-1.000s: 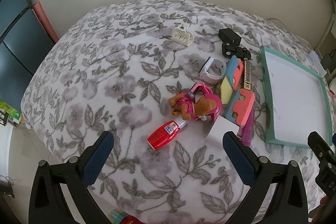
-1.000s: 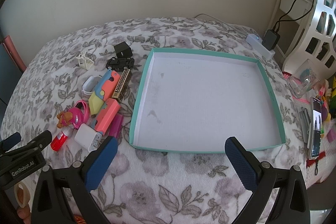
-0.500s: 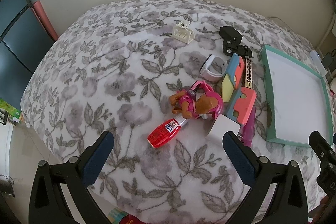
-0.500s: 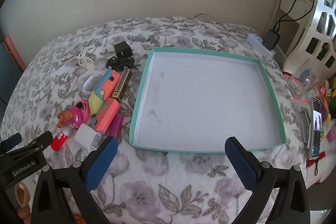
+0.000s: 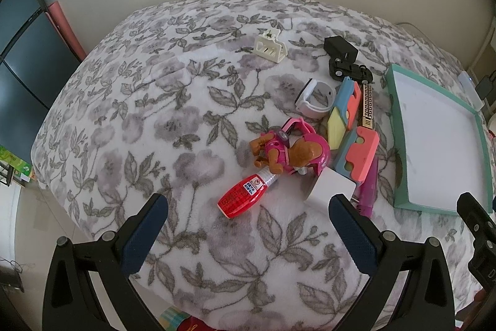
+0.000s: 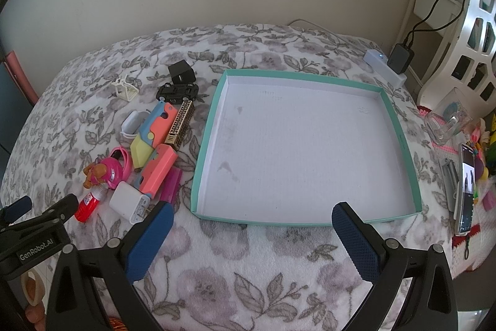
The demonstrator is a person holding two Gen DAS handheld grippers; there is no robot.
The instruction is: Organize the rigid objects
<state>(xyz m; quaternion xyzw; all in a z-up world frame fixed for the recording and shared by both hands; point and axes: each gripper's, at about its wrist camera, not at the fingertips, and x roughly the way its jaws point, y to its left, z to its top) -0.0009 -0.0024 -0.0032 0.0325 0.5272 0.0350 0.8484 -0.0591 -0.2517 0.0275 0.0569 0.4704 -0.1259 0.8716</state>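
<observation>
Surface: we see a bed or table covered with a floral blanket (image 6: 248, 284), grey leaves on white, with a plain cream wall behind.
Landmark: a shallow teal tray (image 6: 400, 132) with a white floor lies on the blanket; nothing is inside it.
Left gripper: our left gripper (image 5: 248, 225) hovers over the blanket to the left of the tray, its blue pads spread wide and holding nothing. It points at the pile of objects.
Right gripper: our right gripper (image 6: 252, 233) hovers at the near edge of the tray, its jaws spread wide too, with nothing between them.
Objects near the left gripper: a red glue bottle (image 5: 245, 194) lies left of the tray, just beyond the left fingertips; a white charger block (image 5: 330, 186) lies beside it, closer to the tray.
Toy: a pink and brown dog toy (image 5: 286, 151) touches the cap end of the bottle.
Row beside the tray: a coral and blue toy (image 5: 356, 154), a second one with a yellow tip (image 5: 341, 114), a gold patterned bar (image 5: 368, 106) and a magenta piece (image 5: 369, 191) lie along the left side of the tray.
Far from us: a white smartwatch (image 5: 316, 98), a black toy car (image 5: 350, 70), a black adapter (image 5: 340, 48) and a cream hair clip (image 5: 269, 47) lie left of the far corner of the tray.
</observation>
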